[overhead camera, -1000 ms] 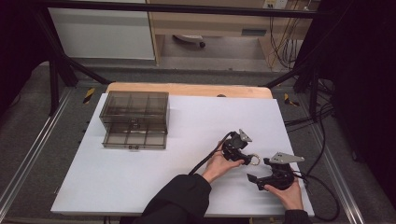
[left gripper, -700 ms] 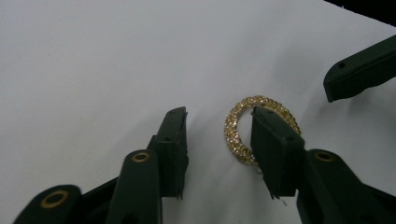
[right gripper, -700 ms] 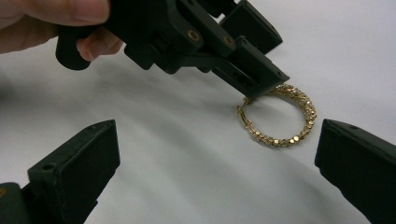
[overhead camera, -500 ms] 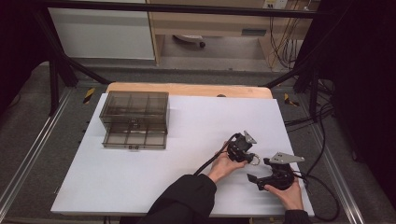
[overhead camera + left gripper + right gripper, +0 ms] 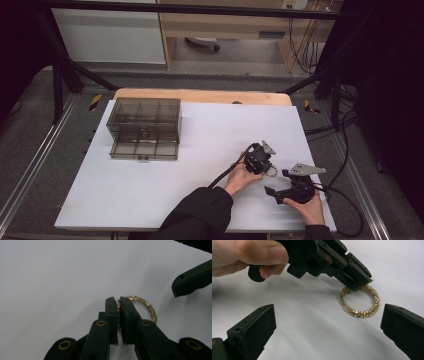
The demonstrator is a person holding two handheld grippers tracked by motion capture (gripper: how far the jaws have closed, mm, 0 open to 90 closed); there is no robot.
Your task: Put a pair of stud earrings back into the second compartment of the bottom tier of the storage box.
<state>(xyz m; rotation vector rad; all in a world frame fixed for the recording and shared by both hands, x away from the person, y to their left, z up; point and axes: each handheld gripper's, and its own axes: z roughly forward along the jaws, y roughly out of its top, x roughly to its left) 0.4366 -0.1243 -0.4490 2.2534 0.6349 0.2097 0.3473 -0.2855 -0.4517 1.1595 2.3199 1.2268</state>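
Note:
A gold beaded bracelet [image 5: 362, 312] lies on the white table at the front right [image 5: 272, 172]. My left gripper [image 5: 118, 300] is shut on the bracelet's near rim [image 5: 147, 306], pinching the beads between its jaws. It comes down on the bracelet from the upper left in the right gripper view [image 5: 358, 286], held by a hand. In the high view the left gripper [image 5: 266, 166] sits just left of the right one. My right gripper [image 5: 328, 315] stands open, jaws wide apart, facing the bracelet from a short distance with nothing between them [image 5: 270, 192].
A smoky transparent drawer box [image 5: 145, 127] stands at the back left of the white table top [image 5: 150, 190], its lower drawer pulled partly out. Black cables trail off the table's right side [image 5: 345, 215]. A wooden edge [image 5: 200, 95] runs along the back.
The left gripper has shifted a little to the right, onto the bracelet. The right gripper has stayed where it was.

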